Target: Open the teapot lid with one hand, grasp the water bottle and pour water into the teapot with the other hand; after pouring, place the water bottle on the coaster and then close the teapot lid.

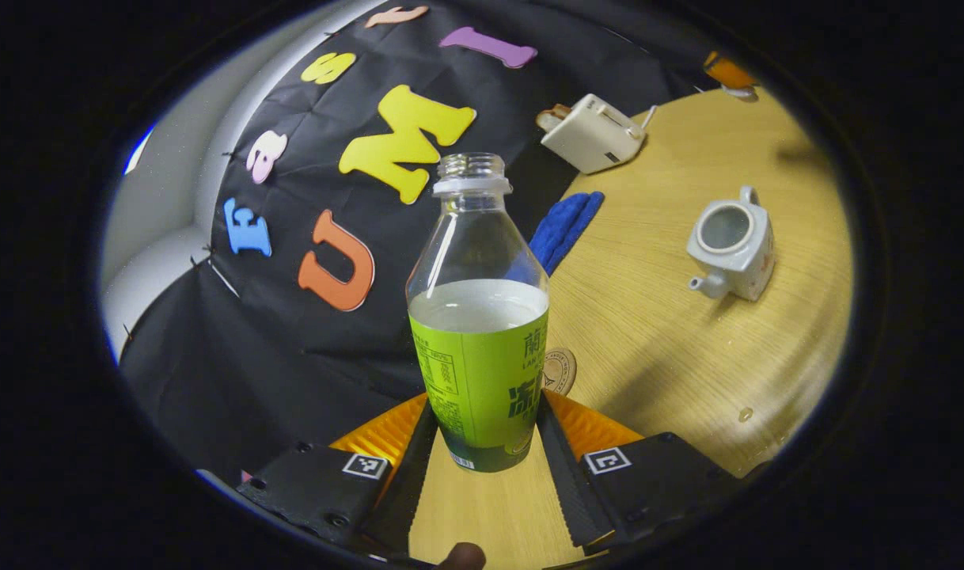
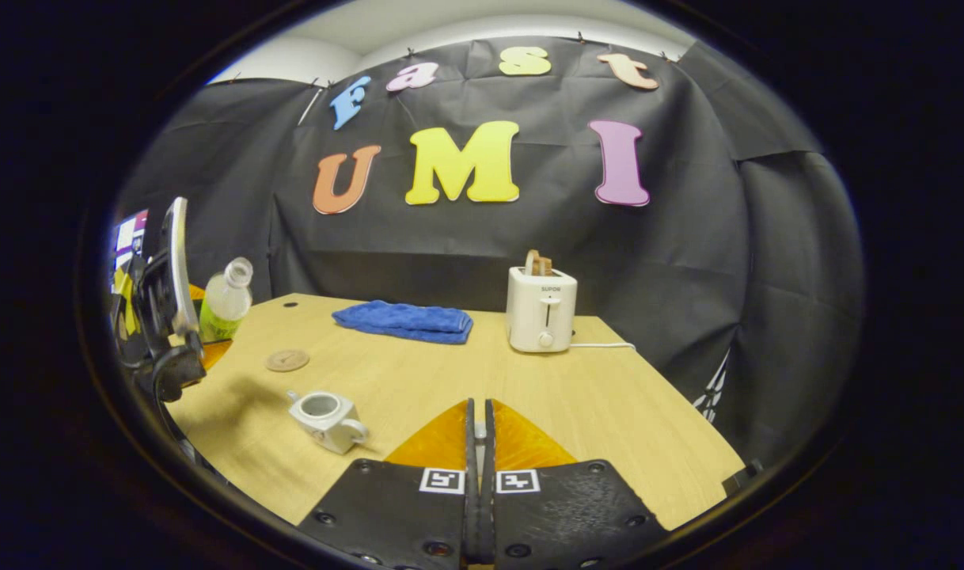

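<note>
My left gripper (image 1: 482,416) is shut on the water bottle (image 1: 479,317), held upright above the table; it is uncapped, green-labelled and about half full. The round coaster (image 1: 559,370) lies on the table just behind it. To the right stands the white teapot (image 1: 731,245) with its top open and no lid on it. In the right gripper view the teapot (image 2: 328,419) sits low left, the coaster (image 2: 287,360) beyond it, and the bottle (image 2: 225,305) in the other gripper at far left. My right gripper (image 2: 476,412) is shut, a thin pale sliver of the lid pinched between its fingers.
A folded blue cloth (image 2: 404,321) and a white toaster (image 2: 539,310) with its cord stand at the back of the wooden table (image 2: 593,404). The table's right edge drops off near the black wall.
</note>
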